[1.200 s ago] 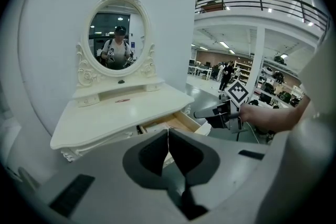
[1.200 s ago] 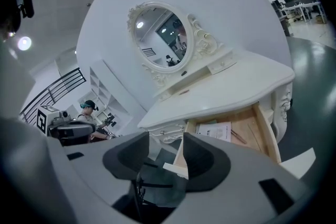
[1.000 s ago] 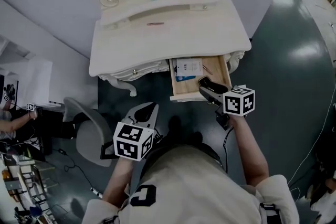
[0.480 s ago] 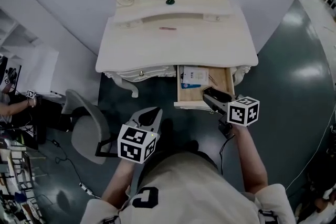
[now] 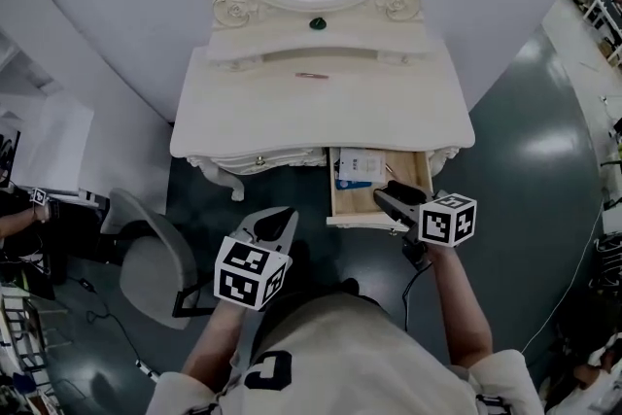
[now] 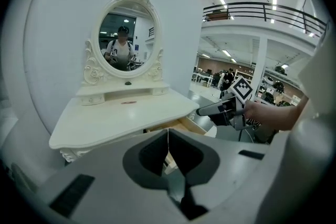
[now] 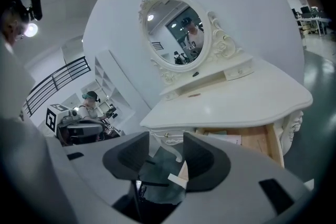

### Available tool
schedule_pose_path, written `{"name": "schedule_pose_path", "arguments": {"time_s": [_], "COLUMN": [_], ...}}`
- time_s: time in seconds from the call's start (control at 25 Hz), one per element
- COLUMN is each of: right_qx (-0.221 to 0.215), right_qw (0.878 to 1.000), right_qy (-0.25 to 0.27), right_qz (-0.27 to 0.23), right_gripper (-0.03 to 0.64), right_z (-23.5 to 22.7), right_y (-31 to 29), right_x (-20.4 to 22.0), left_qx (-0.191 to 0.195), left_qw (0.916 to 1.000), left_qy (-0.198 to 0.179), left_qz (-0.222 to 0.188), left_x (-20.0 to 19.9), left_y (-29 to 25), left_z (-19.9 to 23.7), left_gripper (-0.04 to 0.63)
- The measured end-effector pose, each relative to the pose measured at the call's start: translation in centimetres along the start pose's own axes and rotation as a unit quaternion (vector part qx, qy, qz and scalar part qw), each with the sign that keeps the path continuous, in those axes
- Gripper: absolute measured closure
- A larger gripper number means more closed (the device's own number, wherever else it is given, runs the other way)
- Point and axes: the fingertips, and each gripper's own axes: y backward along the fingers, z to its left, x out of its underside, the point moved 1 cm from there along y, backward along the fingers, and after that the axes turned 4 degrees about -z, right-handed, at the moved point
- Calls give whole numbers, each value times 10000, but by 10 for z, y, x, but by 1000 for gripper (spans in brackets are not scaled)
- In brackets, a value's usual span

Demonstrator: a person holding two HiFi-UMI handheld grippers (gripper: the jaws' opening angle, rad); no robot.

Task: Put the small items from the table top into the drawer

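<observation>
A thin reddish item lies on the white dressing table, below the oval mirror; it also shows as the reddish item and the reddish item. The wooden drawer stands pulled out at the table's right, with papers and a blue-and-white card inside. My right gripper hovers over the drawer's front edge, open, nothing between its pads. My left gripper hangs over the floor in front of the table, left of the drawer, shut and empty, as the left gripper shows.
A grey chair stands on the dark floor to the left of the left gripper. A dark green knob sits on the raised shelf under the mirror. The curved white wall runs behind the table. Cables lie on the floor at the lower left.
The head view has shifted, so the table sits lower in the picture. Both grippers keep about the same places relative to the table and drawer.
</observation>
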Motion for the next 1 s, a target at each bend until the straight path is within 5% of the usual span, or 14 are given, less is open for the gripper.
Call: {"name": "schedule_pose_path", "arguments": {"time_s": [0.48, 1.0], "right_qx": [343, 964], "right_qw": [9981, 9911], "right_qy": [397, 836], "right_qz": [327, 376], "right_gripper": [407, 407], "right_z": [27, 38], "right_y": [-74, -112], "right_x": [-42, -73], "left_qx": [365, 884], "left_qw": [9987, 9951], "left_qy": [351, 439], "left_qz": [-5, -26], "left_x": [-1, -2], "left_y": [-13, -24], "left_z": [92, 144], "left_gripper": [538, 538]}}
